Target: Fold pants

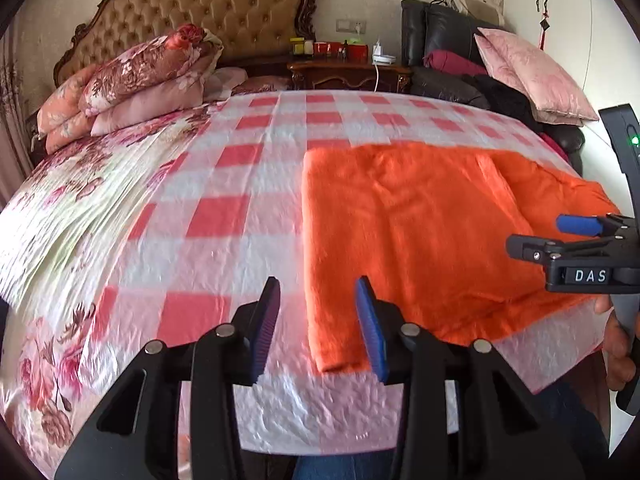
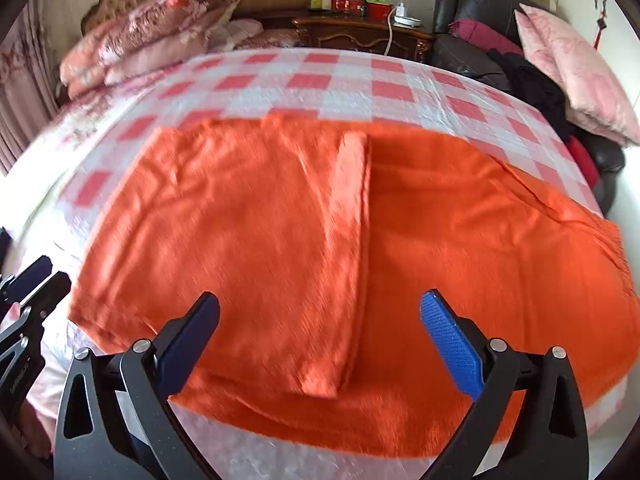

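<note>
Orange pants (image 2: 280, 232) lie flat on the checked bed cover (image 2: 344, 92), with a folded-over layer whose edge runs down the middle. They also show at the right in the left wrist view (image 1: 420, 232). My left gripper (image 1: 320, 320) is open and empty, hovering above the pants' near left corner. My right gripper (image 2: 320, 340) is wide open and empty, above the near edge of the folded layer. The right gripper also shows at the right edge of the left wrist view (image 1: 560, 236), and the left gripper at the left edge of the right wrist view (image 2: 36, 280).
Folded floral quilts (image 1: 132, 80) are stacked at the headboard (image 1: 208, 8). A wooden nightstand (image 1: 348, 72) with small items stands behind the bed. A dark leather chair (image 1: 448, 40) with a pink pillow (image 1: 536, 72) and clothes is at the right.
</note>
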The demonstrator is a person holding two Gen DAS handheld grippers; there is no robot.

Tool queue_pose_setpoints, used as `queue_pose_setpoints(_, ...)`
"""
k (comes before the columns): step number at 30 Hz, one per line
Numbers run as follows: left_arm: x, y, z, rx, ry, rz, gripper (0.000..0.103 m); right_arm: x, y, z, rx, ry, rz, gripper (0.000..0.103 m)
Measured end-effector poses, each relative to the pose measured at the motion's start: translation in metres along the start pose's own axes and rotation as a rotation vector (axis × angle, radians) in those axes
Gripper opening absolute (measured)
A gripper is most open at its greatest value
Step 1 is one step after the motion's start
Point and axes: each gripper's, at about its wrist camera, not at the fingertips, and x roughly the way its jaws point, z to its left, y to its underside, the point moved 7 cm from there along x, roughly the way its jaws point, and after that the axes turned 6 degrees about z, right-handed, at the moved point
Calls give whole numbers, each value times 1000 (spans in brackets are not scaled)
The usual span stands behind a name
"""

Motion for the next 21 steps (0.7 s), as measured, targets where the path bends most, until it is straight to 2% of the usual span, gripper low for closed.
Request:
queue_pose_setpoints(1, 2, -12, 2, 11, 1, -12, 34, 1, -8, 2, 0, -16, -1, 94)
queue_pose_setpoints(2, 6, -26, 3, 17, 12, -24, 27, 2, -20, 5, -1, -35, -7, 86)
queue_pose_setpoints(3, 13, -40, 3, 22, 43, -24, 26, 4, -28, 8, -3, -45, -11, 80)
queue_pose_setpoints(4, 26, -54, 2, 34, 65, -12, 25, 10, -41, 12, -6, -56, -7, 78)
queue_pose_setpoints(6, 51, -74, -4, 80, 86, 19, 25, 23, -63, 19, -3, -99, 15, 68)
queue_pose_setpoints(8, 78, -88, -15, 132, 126, 82, 25, 38, -77, 25, -9, -112, 31, 68)
queue_pose_setpoints(11, 114, -101, -18, 168, 113, 134, 25, 59, -83, 24, -20, -84, 64, 66)
queue_pose_setpoints(12, 124, -103, -13, 160, 97, 154, 25, 60, -85, 25, -35, -70, 50, 66)
queue_pose_setpoints(14, 130, -111, -6, 111, 125, 151, 24, 61, -84, 27, -53, -48, 54, 66)
queue_pose_setpoints(18, 121, -107, 13, -17, 140, 154, 26, 55, -77, 28, -53, -32, 45, 67)
queue_pose_setpoints(20, 100, -93, 26, -79, 123, 132, 35, 46, -69, 29, -55, -28, 29, 67)
queue_pose_setpoints(21, 88, -83, 32, -117, 120, 129, 37, 38, -60, 30, -66, -14, 24, 67)
